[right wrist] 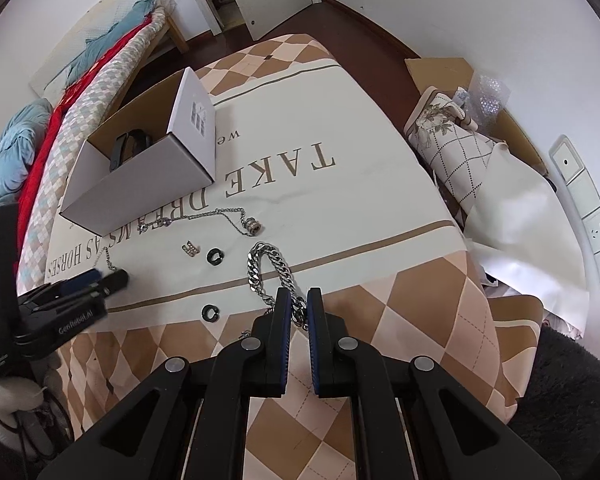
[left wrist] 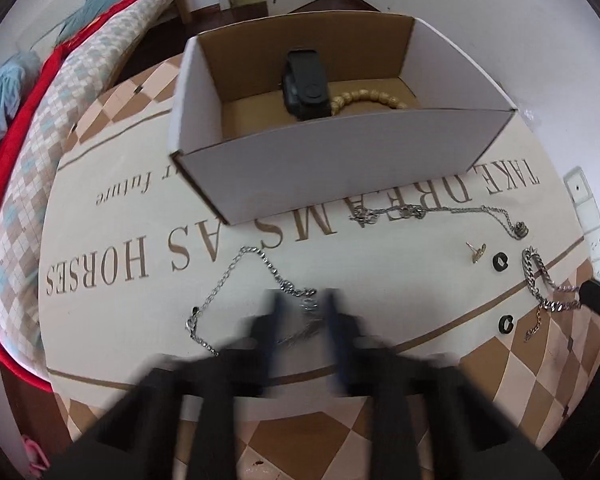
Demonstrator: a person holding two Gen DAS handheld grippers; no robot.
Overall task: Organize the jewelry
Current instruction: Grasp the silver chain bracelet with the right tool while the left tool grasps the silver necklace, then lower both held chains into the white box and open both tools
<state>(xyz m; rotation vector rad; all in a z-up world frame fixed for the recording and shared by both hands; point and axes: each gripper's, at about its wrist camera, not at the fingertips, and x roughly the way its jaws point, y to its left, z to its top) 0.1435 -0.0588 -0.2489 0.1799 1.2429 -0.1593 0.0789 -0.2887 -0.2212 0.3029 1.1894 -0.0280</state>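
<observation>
My left gripper [left wrist: 302,308] is blurred and open, its fingers on either side of a thin silver chain necklace [left wrist: 236,276] on the cloth. My right gripper [right wrist: 299,304] has narrowed around the end of a chunky silver curb-link bracelet [right wrist: 268,268], which lies on the cloth; the same bracelet shows in the left wrist view [left wrist: 540,280]. A white cardboard box [left wrist: 340,168] holds a black watch [left wrist: 306,84] and a beaded bracelet [left wrist: 370,98]. Another chain with a ring pendant [right wrist: 252,226], a gold earring [right wrist: 191,249] and two black ear cuffs [right wrist: 215,257] [right wrist: 210,312] lie loose.
The table [right wrist: 380,168] wears a cream and brown cloth with printed words. A bed with red and blue bedding [left wrist: 16,128] lies to the left. Folded cloth and a cardboard sheet [right wrist: 460,132] sit beyond the table's right edge, with wall sockets [right wrist: 596,232] behind.
</observation>
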